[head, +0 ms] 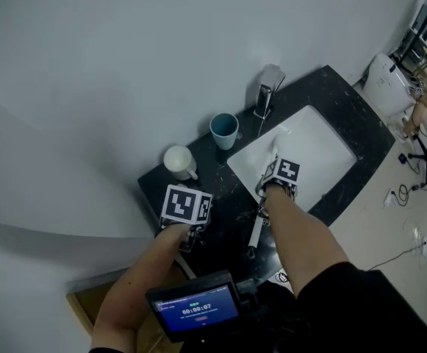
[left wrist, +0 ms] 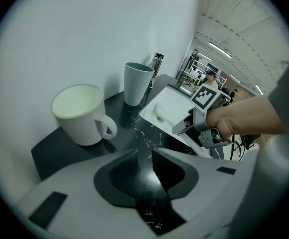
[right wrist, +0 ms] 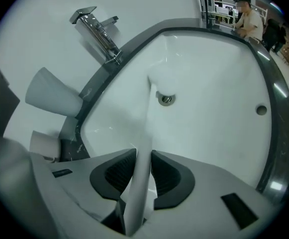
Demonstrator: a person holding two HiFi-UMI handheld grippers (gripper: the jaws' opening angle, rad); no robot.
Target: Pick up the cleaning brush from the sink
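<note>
A white cleaning brush [right wrist: 147,128] lies in the white sink [right wrist: 219,133], its head near the drain and its long handle running back between my right gripper's jaws. My right gripper [right wrist: 143,169] is shut on that handle, both dark pads pressing against it. In the head view the right gripper [head: 273,186] hangs over the sink's [head: 331,134] near left side, and the brush handle [head: 256,234] sticks out behind it over the counter edge. My left gripper [head: 189,223] hovers over the black counter [left wrist: 54,148], and its jaws [left wrist: 144,158] are open and empty.
A white mug [head: 178,162] and a blue cup [head: 224,131] stand on the counter left of the sink, just ahead of the left gripper. A chrome faucet [head: 268,90] rises behind the basin. The wall is close behind the counter. A person sits in the far room.
</note>
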